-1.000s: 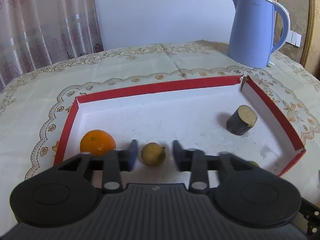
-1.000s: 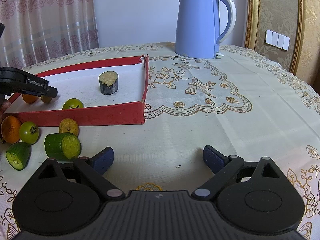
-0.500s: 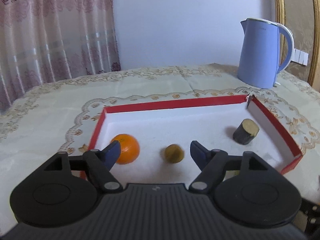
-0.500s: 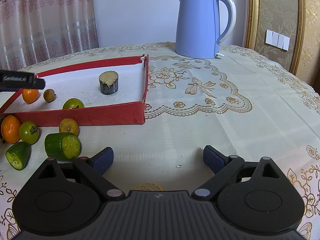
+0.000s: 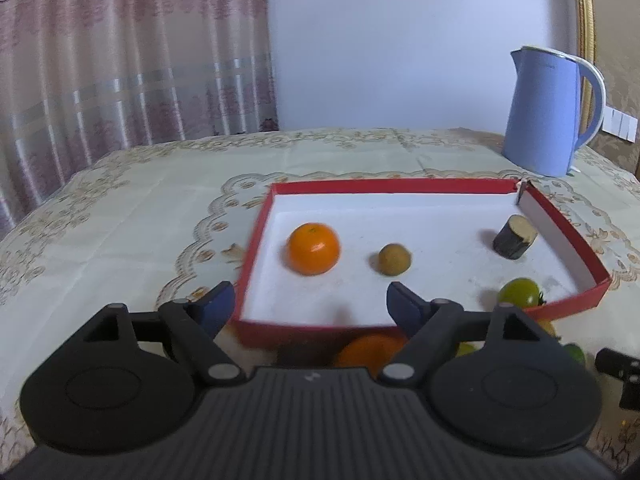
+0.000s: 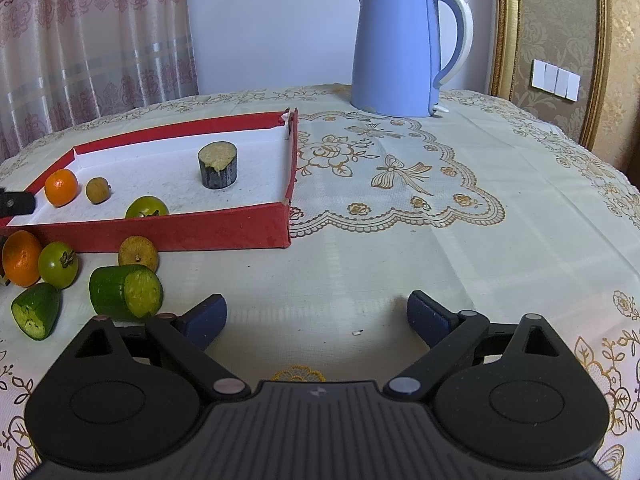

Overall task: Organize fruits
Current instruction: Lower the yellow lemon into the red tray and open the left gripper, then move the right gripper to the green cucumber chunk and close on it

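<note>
2 claws tilt downward: left claw (image 5: 308,304) opening, right claw (image 6: 316,316) wide, both empty.

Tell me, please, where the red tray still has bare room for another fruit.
Free: the red tray's white floor between brown fruit and dark stump, plus its far strip. Crowded: the near-left corner by orange and green tomato.

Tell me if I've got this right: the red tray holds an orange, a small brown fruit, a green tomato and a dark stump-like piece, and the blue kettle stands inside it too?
Not quite. The blue kettle stands outside the red tray, on the tablecloth beyond its far corner, as the right wrist view shows. The rest is right.
</note>
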Demonstrator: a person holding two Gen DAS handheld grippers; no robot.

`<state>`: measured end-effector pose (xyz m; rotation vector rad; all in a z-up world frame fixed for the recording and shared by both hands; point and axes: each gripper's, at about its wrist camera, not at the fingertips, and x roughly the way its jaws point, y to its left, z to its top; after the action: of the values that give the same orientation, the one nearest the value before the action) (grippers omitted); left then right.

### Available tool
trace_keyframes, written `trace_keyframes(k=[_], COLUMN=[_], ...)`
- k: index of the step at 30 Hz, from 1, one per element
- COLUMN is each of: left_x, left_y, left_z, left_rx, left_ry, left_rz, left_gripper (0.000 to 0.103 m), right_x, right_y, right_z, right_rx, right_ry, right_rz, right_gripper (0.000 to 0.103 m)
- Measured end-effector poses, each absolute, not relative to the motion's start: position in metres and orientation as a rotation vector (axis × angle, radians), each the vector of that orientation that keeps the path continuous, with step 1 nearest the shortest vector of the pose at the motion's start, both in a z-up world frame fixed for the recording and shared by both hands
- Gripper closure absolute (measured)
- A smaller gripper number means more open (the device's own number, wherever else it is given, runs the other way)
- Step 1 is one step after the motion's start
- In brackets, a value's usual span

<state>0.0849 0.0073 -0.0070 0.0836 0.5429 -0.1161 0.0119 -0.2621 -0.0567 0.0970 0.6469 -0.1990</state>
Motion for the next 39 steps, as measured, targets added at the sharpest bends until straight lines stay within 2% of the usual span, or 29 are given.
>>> trace_keyframes(k=[10, 21, 26, 29, 39], left_x=[0.047, 0.045, 0.047, 0.051, 0.056], left_y=[0.041, 0.051, 0.053, 0.051, 0.056], left_z=[-0.018, -0.043, -0.044, -0.046, -0.048], left_rx=[0.074, 0.071, 0.067, 0.082, 0.038], left_ry=[0.549, 0.621, 0.608, 0.633, 0.662], left_rz=[-0.084, -0.088, -0.064, -0.058, -0.067], left_gripper=[0.012, 0.009, 0.000, 0.000, 0.000], right_x=[0.014, 0.014, -0.001, -0.007, -0.004], right_y=[-0.260, -0.258, -0.259, -0.251, -0.195], right_z=[-0.059, -0.058, -0.053, -0.051, -0.041], right_rx=[0.089, 0.082, 0.142, 0.182, 0.021], right_ry=[0.655, 0.652, 0.590, 0.589, 0.544], right_rz=[-0.189, -0.193, -0.171, -0.109, -0.055], right_gripper=[0.000, 0.000, 0.000, 0.000, 0.003])
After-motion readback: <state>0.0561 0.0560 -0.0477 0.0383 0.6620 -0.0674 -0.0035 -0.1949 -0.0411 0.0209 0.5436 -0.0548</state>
